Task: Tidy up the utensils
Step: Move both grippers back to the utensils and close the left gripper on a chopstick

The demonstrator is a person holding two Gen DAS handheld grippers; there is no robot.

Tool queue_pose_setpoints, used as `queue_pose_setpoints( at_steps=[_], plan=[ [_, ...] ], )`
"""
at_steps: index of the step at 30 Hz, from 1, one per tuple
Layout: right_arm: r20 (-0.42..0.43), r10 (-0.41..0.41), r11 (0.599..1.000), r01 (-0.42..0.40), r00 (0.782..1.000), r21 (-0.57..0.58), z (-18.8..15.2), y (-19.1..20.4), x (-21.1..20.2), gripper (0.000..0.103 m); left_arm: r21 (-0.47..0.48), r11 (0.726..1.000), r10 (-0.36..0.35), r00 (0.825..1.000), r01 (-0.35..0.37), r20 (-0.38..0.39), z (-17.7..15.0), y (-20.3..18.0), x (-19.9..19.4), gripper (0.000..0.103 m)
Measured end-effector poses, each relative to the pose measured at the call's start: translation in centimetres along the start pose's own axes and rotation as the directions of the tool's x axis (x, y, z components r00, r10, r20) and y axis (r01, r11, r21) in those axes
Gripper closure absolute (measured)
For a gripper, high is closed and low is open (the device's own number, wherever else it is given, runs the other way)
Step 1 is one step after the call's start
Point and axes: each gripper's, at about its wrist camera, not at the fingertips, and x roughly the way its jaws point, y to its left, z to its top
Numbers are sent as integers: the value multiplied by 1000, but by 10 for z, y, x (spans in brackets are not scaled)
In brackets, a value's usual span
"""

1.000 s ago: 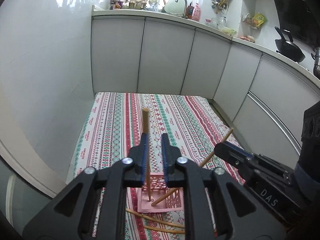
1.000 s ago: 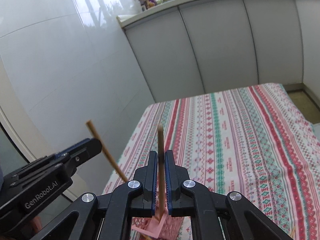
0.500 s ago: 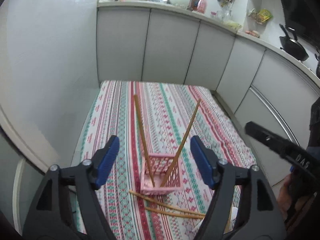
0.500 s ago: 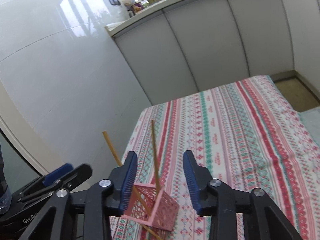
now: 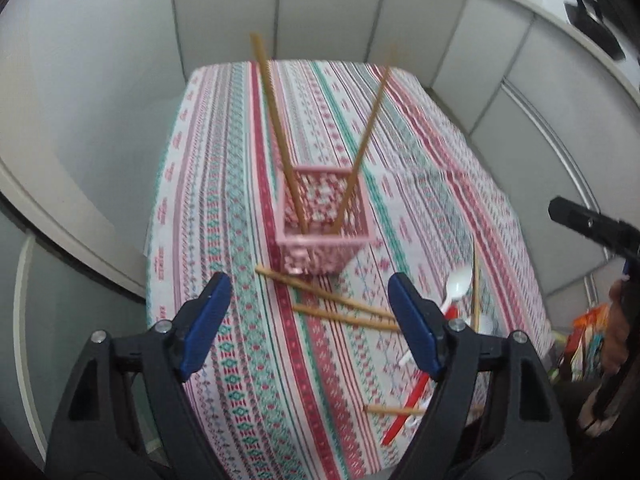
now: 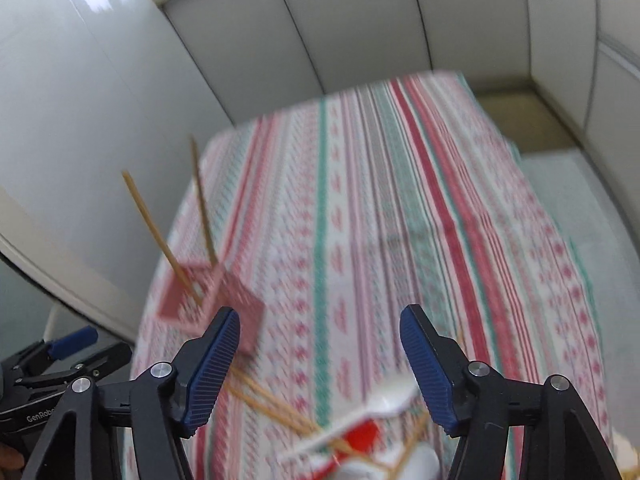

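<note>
A pink lattice basket (image 5: 324, 236) stands on the striped tablecloth (image 5: 224, 184) and holds two upright wooden chopsticks (image 5: 276, 120). It also shows, blurred, in the right wrist view (image 6: 208, 300). My left gripper (image 5: 308, 320) is open and empty, above and in front of the basket. Loose chopsticks (image 5: 340, 308), a white spoon (image 5: 456, 288) and a red utensil (image 5: 408, 412) lie near the table's front edge. My right gripper (image 6: 320, 364) is open and empty above this pile (image 6: 360, 436); it shows at the right of the left wrist view (image 5: 584, 224).
White cabinet fronts (image 5: 328, 12) run behind and to the right of the table. A tiled wall (image 6: 80, 92) stands on the left. A black pan (image 5: 592, 20) sits on the counter at the far right. A colourful bag (image 5: 584, 344) lies by the table's right front corner.
Both grippers opened and let go of a chopstick each, leaving the two standing in the basket. Both have since drawn back and tilted down toward the utensils at the front edge.
</note>
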Motion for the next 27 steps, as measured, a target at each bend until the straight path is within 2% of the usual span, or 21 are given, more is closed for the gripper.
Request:
queue_pose_setpoints(
  at_steps=[2, 7, 10, 13, 17, 18, 22, 27],
  plan=[
    [-57, -8, 1000, 9, 998, 23, -7, -13, 4, 32, 39, 999, -2, 1000, 3, -26, -10, -9, 4, 22],
    [-130, -49, 996, 58, 990, 67, -23, -40, 7, 32, 161, 986, -27, 995, 43, -96, -29, -37, 14, 22],
    [-162, -69, 993, 83, 984, 83, -31, -55, 4, 31, 244, 967, -44, 988, 79, -148, -42, -56, 23, 22],
    [-180, -94, 990, 111, 979, 83, -38, -66, -3, 31, 340, 933, -56, 980, 120, -191, -59, -81, 30, 22],
    [-194, -146, 984, 162, 970, 70, -44, -76, -18, 31, 458, 872, -69, 970, 172, -233, -80, -115, 35, 22],
    [-197, -157, 982, 174, 968, 71, -46, -80, -22, 31, 495, 849, -73, 969, 185, -237, -86, -126, 35, 23],
    [-197, -189, 976, 207, 962, 74, -53, -94, -40, 30, 611, 759, -87, 965, 226, -249, -106, -158, 33, 37],
    [-175, -229, 964, 248, 958, 97, -63, -113, -67, 29, 720, 630, -94, 950, 289, -298, -130, -193, 39, 53]
  ],
)
